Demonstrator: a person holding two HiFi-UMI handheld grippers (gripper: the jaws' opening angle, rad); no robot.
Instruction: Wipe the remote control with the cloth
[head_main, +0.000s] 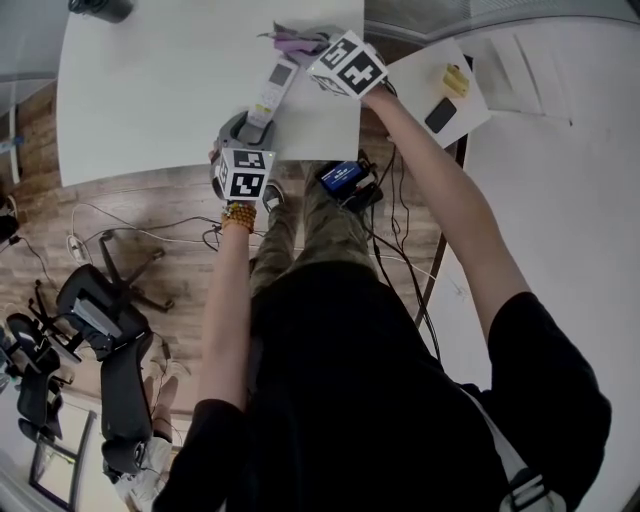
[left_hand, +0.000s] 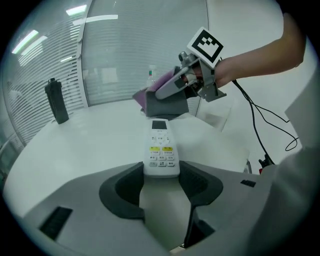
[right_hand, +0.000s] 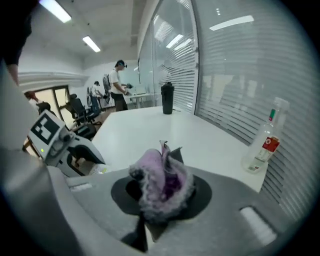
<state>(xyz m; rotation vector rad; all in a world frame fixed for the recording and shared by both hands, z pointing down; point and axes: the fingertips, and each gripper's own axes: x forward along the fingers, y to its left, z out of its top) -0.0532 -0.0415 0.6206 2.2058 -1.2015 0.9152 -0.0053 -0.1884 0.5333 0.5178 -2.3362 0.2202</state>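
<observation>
Remote (left_hand: 161, 150) clamped at near end by left hand-held gripper (left_hand: 161, 182); long axis pointed at cloth (right_hand: 162, 180), clamped in right hand-held gripper (right_hand: 162, 195).

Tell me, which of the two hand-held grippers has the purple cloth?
The right gripper: its jaws are shut on the bunched purple cloth. The left gripper instead clamps one end of the white remote control.

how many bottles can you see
2: a black bottle at the table's far end, a clear bottle with a red label by the blinds. Others may be hidden.
</observation>
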